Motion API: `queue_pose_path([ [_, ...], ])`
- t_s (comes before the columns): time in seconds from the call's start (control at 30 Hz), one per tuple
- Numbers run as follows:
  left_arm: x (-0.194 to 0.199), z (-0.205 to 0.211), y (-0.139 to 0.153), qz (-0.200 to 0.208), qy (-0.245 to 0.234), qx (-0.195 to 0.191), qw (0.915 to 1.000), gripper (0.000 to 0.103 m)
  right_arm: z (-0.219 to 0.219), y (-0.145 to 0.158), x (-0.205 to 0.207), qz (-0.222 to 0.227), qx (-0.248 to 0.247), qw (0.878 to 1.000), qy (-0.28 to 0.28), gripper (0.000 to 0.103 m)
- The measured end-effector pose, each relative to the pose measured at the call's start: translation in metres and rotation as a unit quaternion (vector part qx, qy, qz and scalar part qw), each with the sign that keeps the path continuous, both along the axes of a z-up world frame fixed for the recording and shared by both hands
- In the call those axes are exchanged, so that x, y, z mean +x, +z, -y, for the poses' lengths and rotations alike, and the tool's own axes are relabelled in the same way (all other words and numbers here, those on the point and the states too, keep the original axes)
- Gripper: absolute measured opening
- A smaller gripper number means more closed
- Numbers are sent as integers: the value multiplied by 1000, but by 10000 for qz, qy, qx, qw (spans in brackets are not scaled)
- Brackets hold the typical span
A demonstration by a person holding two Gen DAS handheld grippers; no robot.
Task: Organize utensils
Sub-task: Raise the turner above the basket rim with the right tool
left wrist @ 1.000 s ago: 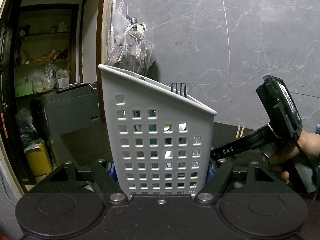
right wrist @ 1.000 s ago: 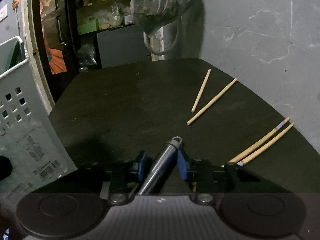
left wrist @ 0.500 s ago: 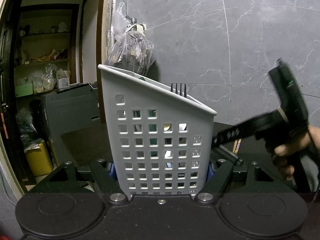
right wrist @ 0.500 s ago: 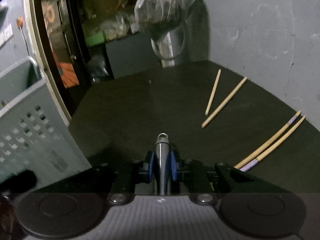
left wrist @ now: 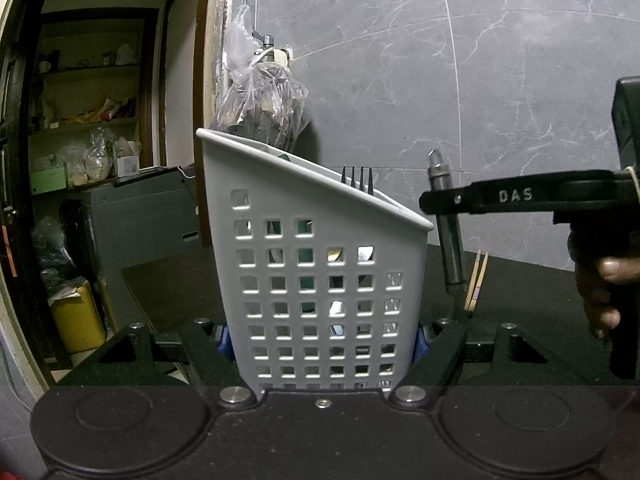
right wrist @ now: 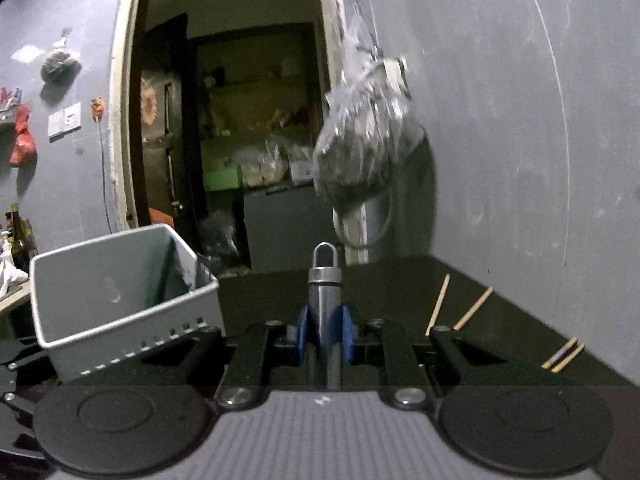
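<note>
A white perforated utensil basket [left wrist: 320,280] stands on the dark table, and my left gripper [left wrist: 322,340] is shut on it, a blue pad pressing each side low down. Black fork tines [left wrist: 357,178] stick up above its rim. My right gripper [right wrist: 325,332] is shut on a metal utensil handle [right wrist: 325,276] with a ring at its end. In the left wrist view that handle [left wrist: 450,248] stands nearly upright in the air just right of the basket, clamped by the right gripper [left wrist: 440,202]. From the right wrist the basket [right wrist: 116,296] sits lower left, its mouth facing up.
Two pairs of wooden chopsticks [right wrist: 438,304] [right wrist: 562,354] lie on the table [right wrist: 280,292] to the right, near the grey wall. A plastic bag [left wrist: 264,108] hangs on the wall behind the basket. A person's hand [left wrist: 600,292] holds the right gripper's grip. A doorway opens at the left.
The right gripper's jaws closed on the metal handle, then lifted it off the table and tipped it upright beside the basket. The left gripper and the basket stayed still.
</note>
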State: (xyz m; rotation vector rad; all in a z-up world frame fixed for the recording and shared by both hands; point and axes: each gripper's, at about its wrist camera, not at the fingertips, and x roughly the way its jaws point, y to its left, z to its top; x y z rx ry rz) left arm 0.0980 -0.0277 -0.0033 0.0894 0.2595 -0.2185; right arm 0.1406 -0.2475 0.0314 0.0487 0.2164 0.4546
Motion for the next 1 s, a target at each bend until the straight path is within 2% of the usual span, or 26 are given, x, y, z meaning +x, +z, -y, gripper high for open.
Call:
queue_pose_path([
  [0.17,0,0,0,0,0,0,10000,76,-1,3,-12,262,48,9996,-48,20],
  [0.5,0,0,0,3,-1,-3,10000,76,-4,-6,-34,505,17,9985,-212,20],
  [1.0,0,0,0,3,-1,-5,10000,76,14,-10,-47,397,775,9945,-587,20],
])
